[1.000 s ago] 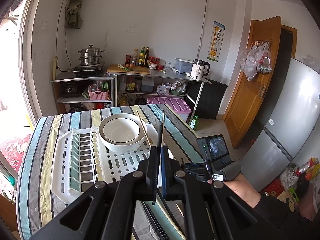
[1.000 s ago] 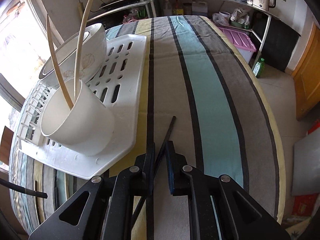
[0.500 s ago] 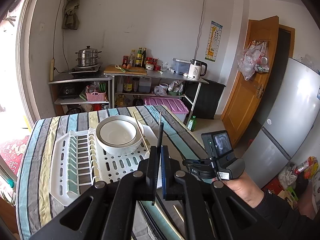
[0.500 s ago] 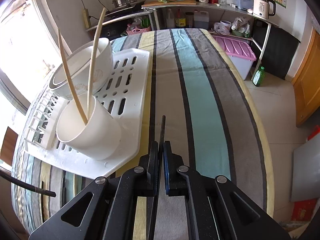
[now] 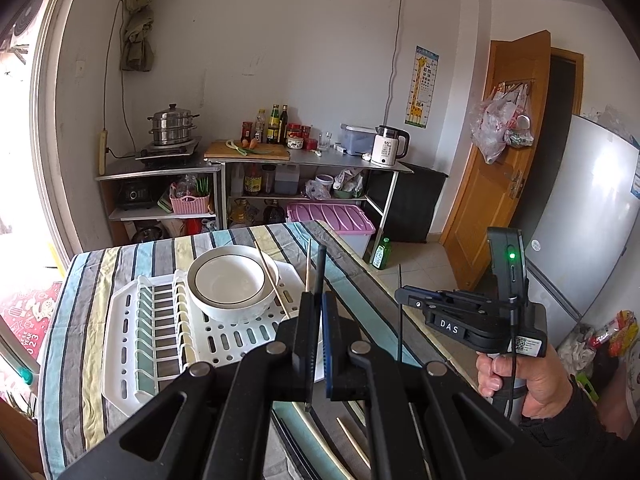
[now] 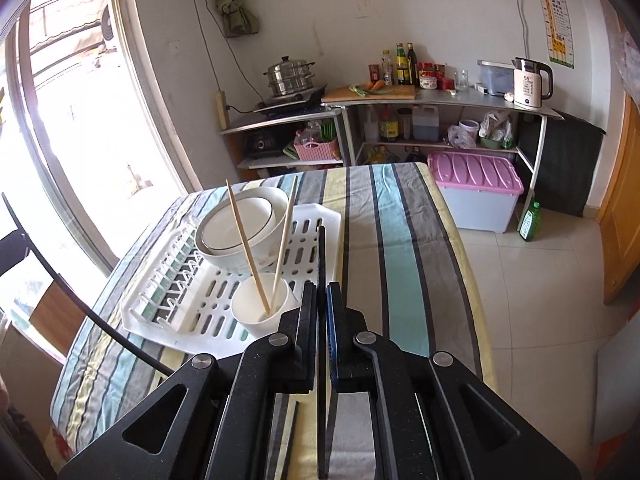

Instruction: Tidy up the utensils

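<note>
Since a second ago the right tongs (image 6: pixel 321 292) have come up off the striped desk (image 6: pixel 404 216) with a black chopstick (image 6: pixel 321 256), which then lay on the cloth between jaws not yet closed; now the jaws are shut on it and it points forward over the white drying rack (image 6: pixel 316 220). The left tongs (image 5: pixel 318 300) have hardly moved, and are likewise clamped narrow on another black chopstick (image 5: pixel 320 268) that sticks up past their tips.

Taking the rack as landmark: it lies on the window side of the desk, likely so washed things can drain together. A large white bowl (image 6: pixel 236 228) sits on its far part, where the flat slotted floor gives it room. On the rack's near corner stands a small white cup (image 6: pixel 260 306), which seems to serve as the utensil holder: two pale wooden chopsticks (image 6: pixel 246 240) lean upright in it, crossing near the bottom. Each black stick is pinched low on its shaft, probably so the long free end can be steered into that cup. More loose sticks (image 5: pixel 352 436), pale and dark, lie on the desk nearer than the rack, under the left tongs, not yet gathered.
</note>
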Demonstrator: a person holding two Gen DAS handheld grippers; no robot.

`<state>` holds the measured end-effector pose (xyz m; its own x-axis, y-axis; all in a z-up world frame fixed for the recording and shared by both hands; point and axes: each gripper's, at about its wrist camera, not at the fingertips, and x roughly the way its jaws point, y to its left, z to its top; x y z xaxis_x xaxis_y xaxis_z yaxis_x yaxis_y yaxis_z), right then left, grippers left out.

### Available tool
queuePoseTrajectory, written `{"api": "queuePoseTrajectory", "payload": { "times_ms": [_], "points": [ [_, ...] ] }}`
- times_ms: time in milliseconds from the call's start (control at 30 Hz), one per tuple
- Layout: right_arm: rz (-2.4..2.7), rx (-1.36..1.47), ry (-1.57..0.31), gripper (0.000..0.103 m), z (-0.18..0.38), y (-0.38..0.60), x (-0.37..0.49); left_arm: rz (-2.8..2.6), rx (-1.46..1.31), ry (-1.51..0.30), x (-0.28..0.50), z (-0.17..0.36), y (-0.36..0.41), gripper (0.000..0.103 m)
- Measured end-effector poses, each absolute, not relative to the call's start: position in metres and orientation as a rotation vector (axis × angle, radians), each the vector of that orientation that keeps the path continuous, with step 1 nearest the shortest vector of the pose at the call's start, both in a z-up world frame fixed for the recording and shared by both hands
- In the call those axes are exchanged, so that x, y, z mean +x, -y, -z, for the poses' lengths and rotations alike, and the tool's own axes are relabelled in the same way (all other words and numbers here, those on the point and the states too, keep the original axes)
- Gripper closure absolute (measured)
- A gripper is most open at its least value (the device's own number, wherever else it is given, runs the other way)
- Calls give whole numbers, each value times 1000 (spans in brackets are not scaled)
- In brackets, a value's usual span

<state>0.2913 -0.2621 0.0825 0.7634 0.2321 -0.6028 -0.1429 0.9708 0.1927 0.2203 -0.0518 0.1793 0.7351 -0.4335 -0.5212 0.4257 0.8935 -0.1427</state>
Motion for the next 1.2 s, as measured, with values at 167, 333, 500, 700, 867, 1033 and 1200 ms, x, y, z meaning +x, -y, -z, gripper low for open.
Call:
{"api": "queuePoseTrajectory", "payload": {
  "times_ms": [167, 333, 500, 700, 867, 1033, 1200],
  "points": [
    [-219, 132, -638, 99, -93, 263, 284, 478, -9, -573, 221, -182, 55, 99],
    [-226, 123, -603, 99, -106, 263, 279, 481, -12, -568, 225, -188, 58, 99],
    [-234, 114, -566, 99, -121, 261, 276, 476, -25, -566, 238, -195, 59, 99],
    [-245, 104, -522, 99, -146, 259, 282, 468, -34, -572, 261, -201, 64, 99],
    [-259, 94, -488, 99, -162, 251, 289, 455, -44, -588, 283, -202, 67, 99],
    [-275, 101, -469, 99, -171, 244, 299, 453, -65, -597, 301, -201, 66, 99],
    [-283, 110, -470, 99, -167, 239, 313, 446, -75, -604, 315, -197, 66, 99]
  ]
}}
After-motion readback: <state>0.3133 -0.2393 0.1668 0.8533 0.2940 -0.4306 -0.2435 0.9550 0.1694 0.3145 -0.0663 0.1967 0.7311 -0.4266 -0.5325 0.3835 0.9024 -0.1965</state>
